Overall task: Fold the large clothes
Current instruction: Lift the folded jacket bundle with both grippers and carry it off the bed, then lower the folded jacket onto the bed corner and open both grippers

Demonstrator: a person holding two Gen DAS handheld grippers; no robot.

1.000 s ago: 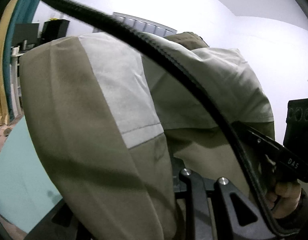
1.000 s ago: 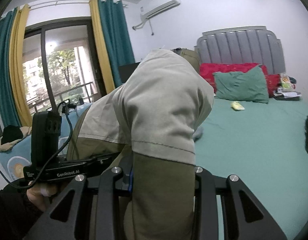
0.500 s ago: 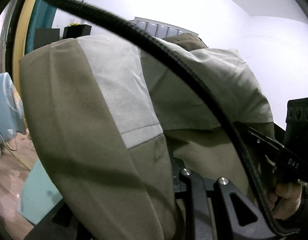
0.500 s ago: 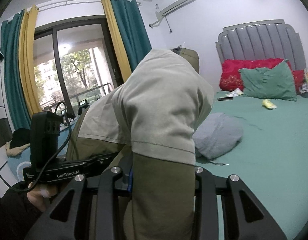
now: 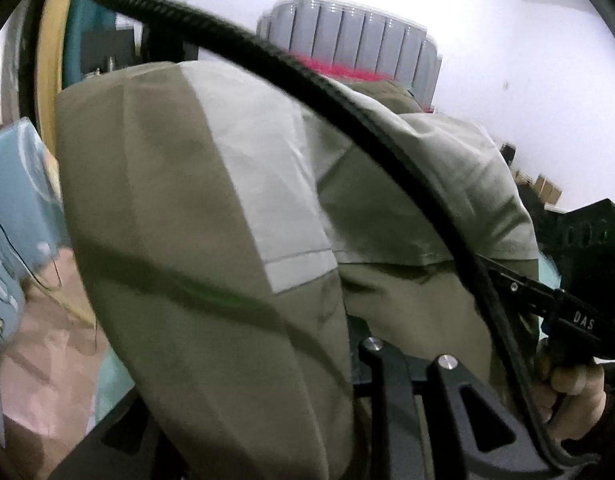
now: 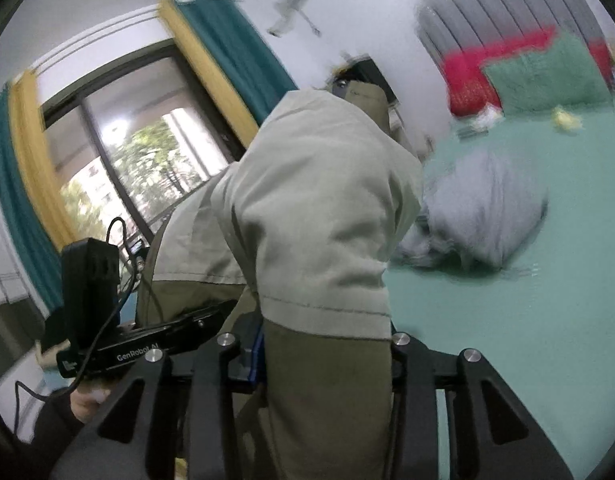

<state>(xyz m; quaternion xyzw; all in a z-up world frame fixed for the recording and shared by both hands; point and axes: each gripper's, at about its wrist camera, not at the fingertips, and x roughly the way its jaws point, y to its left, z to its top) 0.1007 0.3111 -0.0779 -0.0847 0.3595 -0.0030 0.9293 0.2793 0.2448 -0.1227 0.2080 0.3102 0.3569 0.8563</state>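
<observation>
The bed (image 6: pixel 527 340), w/ its green sheet, is the biggest thing in view and it looks like the place the fold will be laid down; nothing of the task's garment lies on it. A rumpled grey cloth (image 6: pixel 479 216) sits on the sheet farther back, blurred, and whether it is already folded can't be told.

The garment (image 6: pixel 319 216) (olive w/ pale beige panels, a jacket or big shirt by the look of it) hangs in the air, draped thick over both grippers and bunched up, not spread flat. In the left wrist view it fills most of the picture (image 5: pixel 211 240), w/ a black cable (image 5: pixel 347 108) curving across in front.

Left gripper (image 5: pixel 347 380): cloth runs down between its fingers, and the jaws are opening a little; the pads themselves are hidden by fabric. Right gripper (image 6: pixel 323 360): an olive fold sits between its fingers, filling the gap, jaws also opening, so the hold is easing but the cloth is not dropped as far as can be seen.

Judgement: early stage. No crease or fold is visible, only a carry. Left to do: set the garment on the bed, spread it flat, bring sleeves in, then fold the body over.
</observation>
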